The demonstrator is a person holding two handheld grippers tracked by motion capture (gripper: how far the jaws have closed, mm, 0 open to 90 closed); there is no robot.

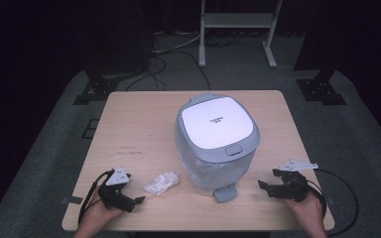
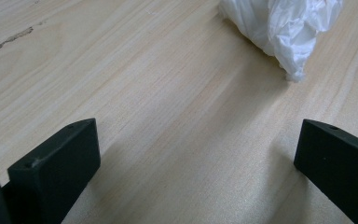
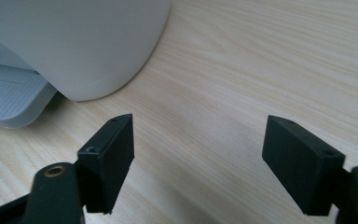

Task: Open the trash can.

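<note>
A grey and white pedal bin (image 1: 217, 144) stands a little right of the middle of the light wooden table (image 1: 139, 124), lid closed, its foot pedal (image 1: 224, 192) pointing toward the near edge. A crumpled white wad of paper or plastic (image 1: 161, 182) lies on the bare wood just left of the bin's base, apart from it. The left gripper (image 1: 138, 200) sits low near the front left corner, its jaws wide apart and holding nothing; in the left gripper view the wad (image 2: 284, 28) lies ahead and to the right of the gap, well short of either jaw, with clear wood between. The right gripper (image 1: 264, 188) hovers near the front right edge, jaws likewise spread wide and empty; in the right gripper view the bin's rounded wall (image 3: 74, 42) and the ribbed pedal (image 3: 9, 100) lie ahead to the left, not touched. Open tabletop runs along the left side and behind the bin; the strip between bin and right edge is narrower. The wad is cut off by the top of the left gripper view, and its material is hard to tell. The bin's contents are hidden by the lid, and the small lettering on it is too small to read.
</note>
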